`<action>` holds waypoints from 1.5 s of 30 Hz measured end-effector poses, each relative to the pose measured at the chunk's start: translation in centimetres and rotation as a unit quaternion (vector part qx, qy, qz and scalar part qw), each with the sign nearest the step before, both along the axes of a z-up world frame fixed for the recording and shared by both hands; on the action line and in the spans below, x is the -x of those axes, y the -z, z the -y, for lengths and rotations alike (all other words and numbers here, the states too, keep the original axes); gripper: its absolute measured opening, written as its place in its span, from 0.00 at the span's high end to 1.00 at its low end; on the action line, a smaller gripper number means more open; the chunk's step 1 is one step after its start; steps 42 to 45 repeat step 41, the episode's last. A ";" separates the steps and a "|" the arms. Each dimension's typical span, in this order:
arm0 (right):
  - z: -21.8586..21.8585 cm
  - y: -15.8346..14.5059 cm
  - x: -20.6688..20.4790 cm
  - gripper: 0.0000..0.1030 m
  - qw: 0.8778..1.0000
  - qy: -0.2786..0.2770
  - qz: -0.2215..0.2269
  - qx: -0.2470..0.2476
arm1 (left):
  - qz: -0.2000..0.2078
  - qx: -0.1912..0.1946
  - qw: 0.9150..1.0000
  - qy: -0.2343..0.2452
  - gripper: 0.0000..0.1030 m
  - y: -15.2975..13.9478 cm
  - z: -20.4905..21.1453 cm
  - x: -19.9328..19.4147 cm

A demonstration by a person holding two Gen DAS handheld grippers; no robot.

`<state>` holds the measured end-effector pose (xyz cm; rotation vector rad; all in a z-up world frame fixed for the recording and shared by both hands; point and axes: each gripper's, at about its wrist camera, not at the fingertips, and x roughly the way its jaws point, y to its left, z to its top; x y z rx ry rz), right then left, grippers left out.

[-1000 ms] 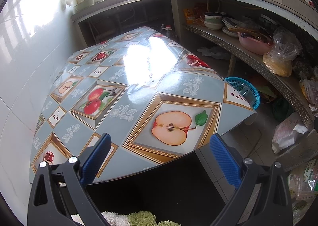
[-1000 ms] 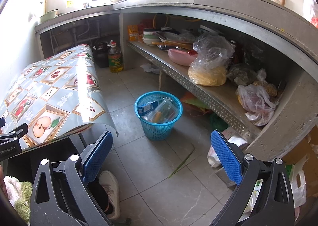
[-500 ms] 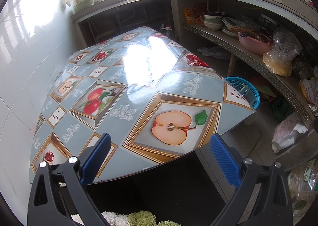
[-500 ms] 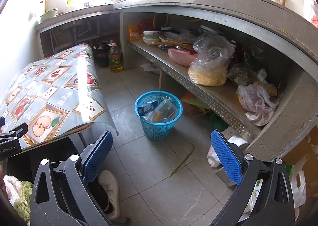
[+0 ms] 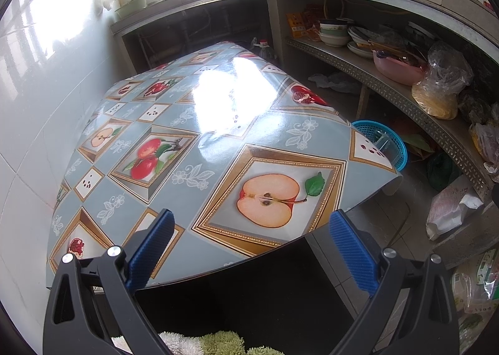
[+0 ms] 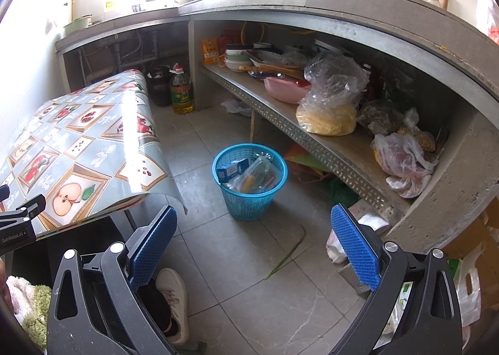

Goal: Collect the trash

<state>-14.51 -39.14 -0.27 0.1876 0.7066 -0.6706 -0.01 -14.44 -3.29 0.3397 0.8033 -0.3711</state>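
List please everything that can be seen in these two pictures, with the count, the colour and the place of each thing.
table: one, blue-grey fruit-print cloth, by the white wall
basket: one, blue, on the floor beside the table, holding a blue box and clear plastic packaging
oil bottle: one, yellow with red cap, on the floor under the counter
pink basin: one, on the shelf
plastic bag: one, clear with yellow contents, on the shelf next to the basin
green leaf strip: one, on the floor tiles
shoe: one, white, lower edge
left gripper: black with blue pads, open, empty
right gripper: black with blue pads, open, empty
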 end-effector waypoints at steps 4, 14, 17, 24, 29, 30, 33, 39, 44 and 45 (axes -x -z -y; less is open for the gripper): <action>0.0 0.0 0.0 0.08 1.000 -0.001 0.000 0.000 | -0.001 0.000 1.000 0.000 0.05 0.0 0.0 0.0; 0.0 0.0 -0.1 0.08 1.000 0.000 -0.001 0.001 | -0.001 0.000 1.000 0.001 0.05 0.0 0.0 0.0; 0.0 0.0 -0.1 0.08 1.000 -0.001 -0.001 0.001 | -0.001 0.000 1.000 0.000 0.05 0.0 0.0 0.0; 0.0 0.0 -0.1 0.08 1.000 -0.001 -0.001 0.001 | -0.001 0.000 1.000 0.001 0.05 0.0 -0.1 -0.1; 0.1 0.0 -0.1 0.08 1.000 -0.003 0.000 0.001 | -0.001 0.001 1.000 0.000 0.05 0.0 -0.1 -0.1; 0.2 -0.1 -0.1 0.08 1.000 -0.004 0.000 0.001 | -0.001 0.001 1.000 0.000 0.05 0.0 -0.1 -0.1; 0.2 -0.1 -0.1 0.08 1.000 -0.003 0.000 0.001 | -0.003 0.001 1.000 0.001 0.05 0.0 0.0 -0.1; 0.4 -0.1 -0.2 0.08 1.000 -0.004 0.000 0.001 | -0.007 0.002 1.000 0.002 0.05 -0.1 0.3 0.0; 0.4 -0.1 -0.3 0.08 1.000 -0.005 -0.001 0.001 | -0.007 0.002 1.000 0.002 0.05 -0.1 0.2 0.0; 0.4 -0.1 -0.3 0.08 1.000 -0.005 -0.001 0.001 | -0.007 0.002 1.000 0.002 0.05 -0.1 0.2 0.0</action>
